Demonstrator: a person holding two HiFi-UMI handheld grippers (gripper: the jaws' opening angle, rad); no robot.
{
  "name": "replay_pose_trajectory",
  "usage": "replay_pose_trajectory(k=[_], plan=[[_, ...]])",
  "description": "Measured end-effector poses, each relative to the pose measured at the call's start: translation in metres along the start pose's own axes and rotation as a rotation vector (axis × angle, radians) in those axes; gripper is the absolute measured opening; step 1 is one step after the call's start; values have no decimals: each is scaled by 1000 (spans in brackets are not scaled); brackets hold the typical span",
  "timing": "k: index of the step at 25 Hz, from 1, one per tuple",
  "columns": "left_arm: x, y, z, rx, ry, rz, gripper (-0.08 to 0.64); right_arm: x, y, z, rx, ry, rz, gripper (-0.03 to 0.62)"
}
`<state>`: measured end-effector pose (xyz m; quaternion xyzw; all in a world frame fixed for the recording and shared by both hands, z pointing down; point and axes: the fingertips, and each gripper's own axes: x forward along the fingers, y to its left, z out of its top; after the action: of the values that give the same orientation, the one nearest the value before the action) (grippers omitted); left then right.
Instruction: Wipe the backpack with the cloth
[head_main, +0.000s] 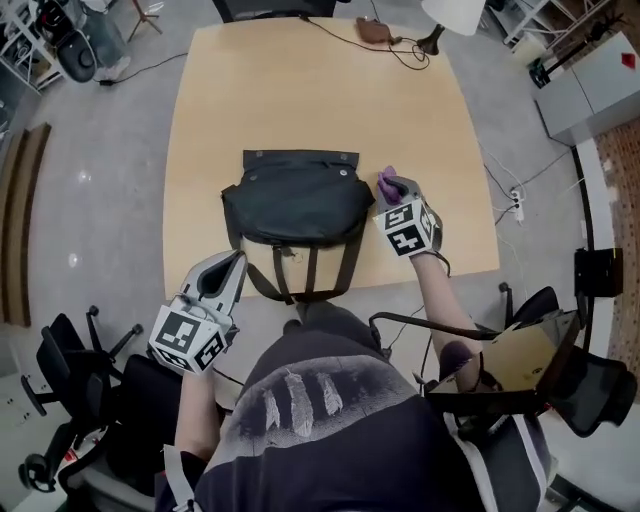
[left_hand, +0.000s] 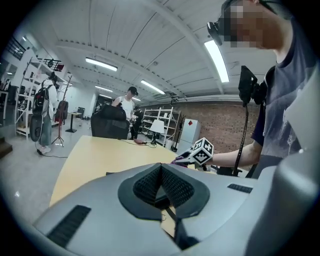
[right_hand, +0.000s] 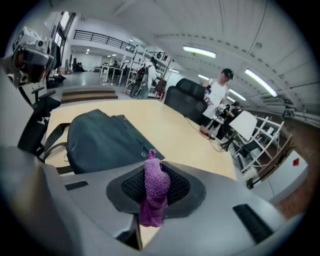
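Observation:
A dark backpack (head_main: 297, 197) lies flat on the wooden table (head_main: 300, 90), straps trailing toward the near edge. My right gripper (head_main: 390, 184) hovers just right of the bag, shut on a purple cloth (head_main: 386, 178). In the right gripper view the purple cloth (right_hand: 154, 190) is pinched between the jaws, with the backpack (right_hand: 102, 140) to the left. My left gripper (head_main: 234, 262) sits at the table's near edge, left of the straps, jaws closed together with nothing in them (left_hand: 161, 187).
A lamp (head_main: 448, 20) and a cable with a brown item (head_main: 376, 30) sit at the table's far end. Office chairs (head_main: 75, 365) stand at the near left and near right. People stand in the background by shelves (left_hand: 125, 105).

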<state>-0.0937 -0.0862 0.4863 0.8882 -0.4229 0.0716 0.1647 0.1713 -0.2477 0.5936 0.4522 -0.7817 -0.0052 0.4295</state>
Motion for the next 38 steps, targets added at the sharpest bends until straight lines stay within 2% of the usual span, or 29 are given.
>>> replay_pose_trajectory(k=[2, 5, 7, 11, 15, 20, 23, 28, 33, 36, 38], plan=[[16, 6, 0, -3, 36, 15, 8, 35, 26, -13, 29, 53, 108, 52], [27, 10, -3, -8, 93, 61, 8, 55, 92, -13, 111, 80, 310, 52], [49, 9, -3, 3, 115, 48, 8, 53, 111, -11, 117, 90, 379, 51], [88, 7, 3, 27, 143, -11, 8, 38, 106, 1, 167, 86, 458, 52], [103, 17, 11, 51, 143, -31, 8, 34, 123, 11, 113, 112, 514, 52], [104, 25, 18, 68, 122, -62, 8, 28, 148, 30, 110, 101, 559, 52], [98, 37, 16, 60, 114, -76, 8, 27, 173, 51, 123, 90, 627, 51], [78, 76, 18, 44, 83, -42, 8, 33, 218, 79, 49, 104, 674, 51], [52, 111, 12, 11, 55, 14, 8, 36, 266, 103, 74, 119, 773, 52], [36, 128, 8, -3, 46, 44, 8, 44, 284, 112, 61, 131, 793, 52], [24, 137, 6, -15, 42, 65, 8, 45, 293, 122, 85, 125, 828, 52]])
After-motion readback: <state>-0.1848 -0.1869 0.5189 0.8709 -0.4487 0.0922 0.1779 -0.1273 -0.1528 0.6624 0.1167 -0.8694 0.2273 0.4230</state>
